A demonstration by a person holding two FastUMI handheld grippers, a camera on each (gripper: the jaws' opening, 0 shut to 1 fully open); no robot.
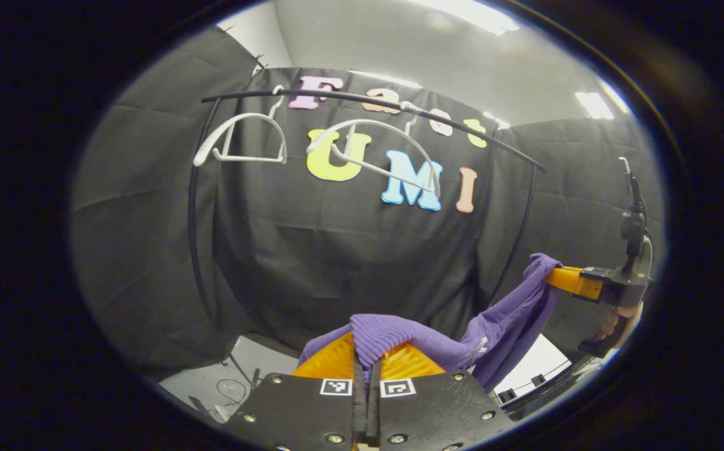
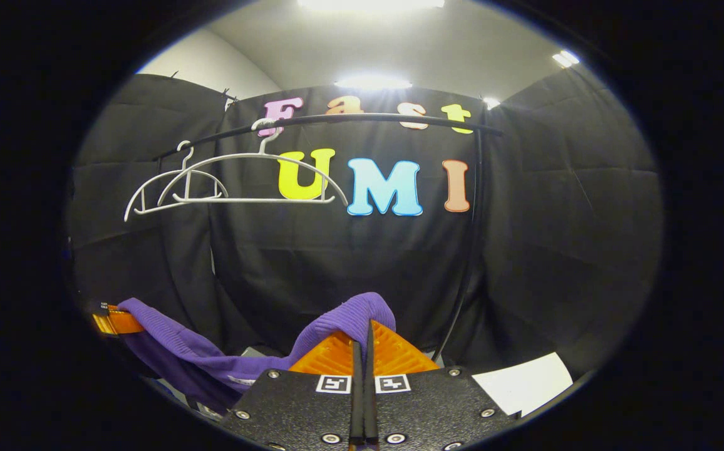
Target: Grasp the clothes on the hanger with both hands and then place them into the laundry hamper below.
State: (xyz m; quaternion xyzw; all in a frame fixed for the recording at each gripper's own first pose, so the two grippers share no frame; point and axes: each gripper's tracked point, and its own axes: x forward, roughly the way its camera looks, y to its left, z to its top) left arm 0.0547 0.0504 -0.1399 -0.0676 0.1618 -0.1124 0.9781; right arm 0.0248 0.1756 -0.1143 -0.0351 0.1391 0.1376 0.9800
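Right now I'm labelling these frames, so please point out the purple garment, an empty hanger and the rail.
purple garment (image 1: 512,313), left gripper view, on the cloth hanging between the two grippers.
empty hanger (image 2: 255,156), right gripper view, on its curved top arm.
rail (image 1: 337,95), left gripper view, on the dark horizontal bar.

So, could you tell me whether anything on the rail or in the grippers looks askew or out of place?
One white hanger hangs tilted on the rail, its far end dipping. The other hanger sits level. Both are bare. The purple garment sags between the left hand-held gripper and the right hand-held gripper, both shut on it.
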